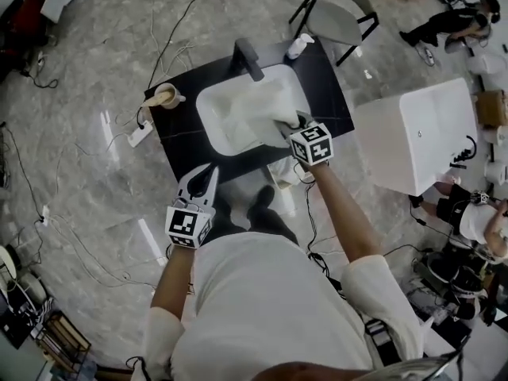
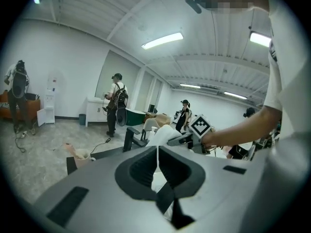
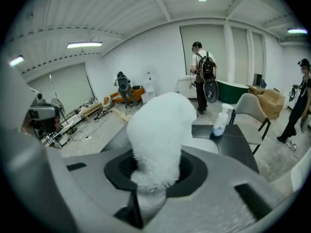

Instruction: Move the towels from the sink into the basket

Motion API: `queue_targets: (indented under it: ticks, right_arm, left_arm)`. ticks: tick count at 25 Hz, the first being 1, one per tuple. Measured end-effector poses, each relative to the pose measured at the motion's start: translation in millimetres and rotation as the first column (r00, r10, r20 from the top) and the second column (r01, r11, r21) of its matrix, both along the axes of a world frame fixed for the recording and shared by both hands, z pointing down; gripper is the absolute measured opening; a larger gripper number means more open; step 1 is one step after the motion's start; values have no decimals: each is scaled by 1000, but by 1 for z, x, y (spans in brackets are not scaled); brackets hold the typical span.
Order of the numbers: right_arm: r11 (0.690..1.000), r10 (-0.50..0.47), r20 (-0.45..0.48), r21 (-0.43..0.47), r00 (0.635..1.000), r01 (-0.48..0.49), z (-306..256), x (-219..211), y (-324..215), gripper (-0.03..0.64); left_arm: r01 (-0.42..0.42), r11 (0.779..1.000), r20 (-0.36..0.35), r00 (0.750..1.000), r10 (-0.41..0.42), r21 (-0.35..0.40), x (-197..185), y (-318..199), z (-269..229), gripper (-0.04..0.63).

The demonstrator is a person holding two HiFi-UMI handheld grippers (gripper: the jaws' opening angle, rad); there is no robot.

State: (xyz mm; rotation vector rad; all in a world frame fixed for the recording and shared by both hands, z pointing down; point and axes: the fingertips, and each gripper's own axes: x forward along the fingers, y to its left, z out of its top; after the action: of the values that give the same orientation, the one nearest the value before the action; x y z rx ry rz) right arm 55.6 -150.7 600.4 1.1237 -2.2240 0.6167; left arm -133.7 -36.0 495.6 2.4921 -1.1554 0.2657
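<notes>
Our right gripper [image 3: 154, 174] is clamped on a white towel [image 3: 160, 125] above the sink [image 1: 208, 109]. We should raise it until its tail clears the rim, then carry it across. Our left gripper [image 2: 158, 165] is closed and empty. The sink holds the towel's trailing cloth; we cannot pick out the basket

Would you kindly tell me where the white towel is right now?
In the head view, the white towel is clamped in the right gripper over the white sink, near the dark faucet.
</notes>
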Motion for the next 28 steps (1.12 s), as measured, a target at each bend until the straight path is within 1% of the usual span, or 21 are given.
queue_targets:
  ticks: [3,6,10,14,17,22,28]
  right_arm:
    - [996,30,36,81,999,-33,-55,25,17,106]
    - [983,53,54,172,997,-62,-110,50,40,106]
    - [950,97,77,290,992,-115,-182,88,76,106]
    - [908,152,101,378,983,-179,-239,126,117,107]
    - [879,197,111,419,974,-226,-265,154,147,107]
    - [832,273,115,470,955,-294,-294,195,190,107]
    - [793,325,114,508,939,-336,-317,220,225,108]
  left_arm:
    - [-9,1000,4,1000,9,21,11,10,-18,12]
    - [-23,999,7,1000,22,36,21,20,-32,12]
    - [-56,996,10,998,56,63,39,28,-51,14]
    - [-82,993,3,997,82,84,56,33,-70,12]
    - [-94,991,-9,995,95,98,69,34,-81,12]
    - [-123,984,-19,992,126,126,93,31,-95,12]
    - [-163,977,-15,986,167,139,113,35,-101,14]
